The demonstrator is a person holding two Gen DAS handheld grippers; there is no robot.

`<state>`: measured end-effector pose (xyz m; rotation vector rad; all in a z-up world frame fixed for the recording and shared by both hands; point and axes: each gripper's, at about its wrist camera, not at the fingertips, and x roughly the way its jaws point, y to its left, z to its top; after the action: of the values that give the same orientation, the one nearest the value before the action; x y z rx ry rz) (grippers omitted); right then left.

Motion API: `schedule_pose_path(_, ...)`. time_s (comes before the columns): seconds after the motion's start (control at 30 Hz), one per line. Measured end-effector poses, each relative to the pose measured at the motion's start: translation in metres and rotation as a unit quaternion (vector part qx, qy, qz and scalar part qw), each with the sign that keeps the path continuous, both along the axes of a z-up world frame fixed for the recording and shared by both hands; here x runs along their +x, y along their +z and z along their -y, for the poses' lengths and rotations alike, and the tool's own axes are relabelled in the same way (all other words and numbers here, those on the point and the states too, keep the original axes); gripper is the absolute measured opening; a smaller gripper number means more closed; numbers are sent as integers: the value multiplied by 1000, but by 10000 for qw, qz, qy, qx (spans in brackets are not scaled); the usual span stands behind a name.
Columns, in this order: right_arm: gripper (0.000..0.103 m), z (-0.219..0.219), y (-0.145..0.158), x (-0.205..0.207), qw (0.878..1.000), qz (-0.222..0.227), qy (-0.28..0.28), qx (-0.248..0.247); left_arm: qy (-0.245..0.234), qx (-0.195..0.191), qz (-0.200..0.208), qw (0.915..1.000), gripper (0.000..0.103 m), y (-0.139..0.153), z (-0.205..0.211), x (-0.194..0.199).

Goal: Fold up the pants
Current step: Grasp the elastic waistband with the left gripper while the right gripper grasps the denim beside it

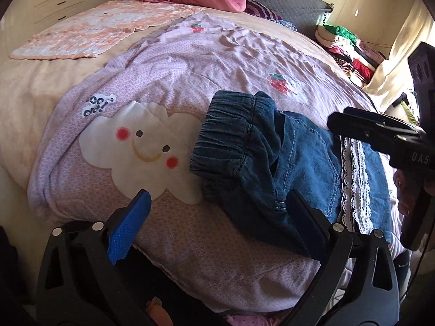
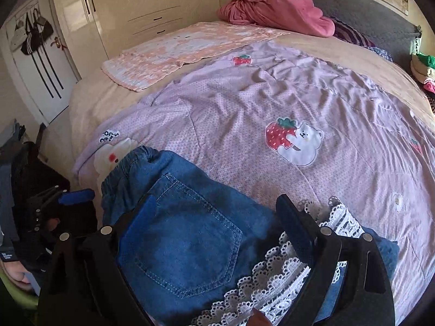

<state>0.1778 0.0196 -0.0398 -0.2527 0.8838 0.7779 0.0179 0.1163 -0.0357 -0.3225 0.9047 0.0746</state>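
Denim pants [image 1: 274, 168], folded, white lace trim: on lilac quilt [image 1: 168, 65], beside its cloud print [image 1: 141, 146]. Left gripper [image 1: 217, 217]: spread wide, empty, hovering near pants. Right gripper [image 2: 217, 212]: spread wide, empty, above pants.

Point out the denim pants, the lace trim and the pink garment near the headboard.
denim pants [image 2: 185, 241], right wrist view, back pocket.
lace trim [image 2: 274, 282], right wrist view, scalloped white band.
pink garment [image 2: 277, 8], right wrist view, bunched middle.

Black grippers [image 1: 217, 214], blue pads [image 1: 127, 228]
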Motion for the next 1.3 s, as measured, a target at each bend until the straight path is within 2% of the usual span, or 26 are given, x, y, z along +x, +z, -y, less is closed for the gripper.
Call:
schedule_pose_path(0.43,89,-53,-27,28,9951,-645,752,-8,-82,-215,-97,9997,93,-18,-2,13)
schedule_pose_path(0.67,83,-72,-41,42,9907,-922,999,-47,-102,-291,-44,9995,93,-22,-3,17)
schedule_pose_path(0.73,77,-76,-45,44,9888,-995,1110,-44,-104,-320,-16,9994,93,-23,-3,18)
schedule_pose_path(0.8,64,-81,-48,43,9862,-1086,1246,-12,-106,-344,24,9993,93,-23,-3,19)
schedule_pose_path(0.83,60,-82,-50,42,9845,-1139,1331,31,-116,-389,56,9992,89,-23,-2,19)
schedule_pose_path(0.87,51,-82,-51,41,9832,-1179,1393,82,-132,-440,92,9989,83,-23,-2,20)
schedule_pose_path(0.9,39,-82,-51,40,9811,-1251,1465,173,-144,-495,120,9986,81,-23,-3,21)
schedule_pose_path(0.97,31,-80,-48,37,9797,-1244,1548,274,-153,-600,154,9980,71,-23,-4,22)
schedule_pose_path(1.13,24,-67,-34,32,9790,-1185,1567,546,-133,-782,292,9964,52,-16,-6,20)
schedule_pose_path(1.23,22,-54,-23,29,9781,-1151,1555,768,-154,-689,382,9968,52,-6,0,17)
schedule_pose_path(1.3,21,-45,-15,25,9780,-1066,1572,856,-252,-750,443,9959,47,2,5,16)
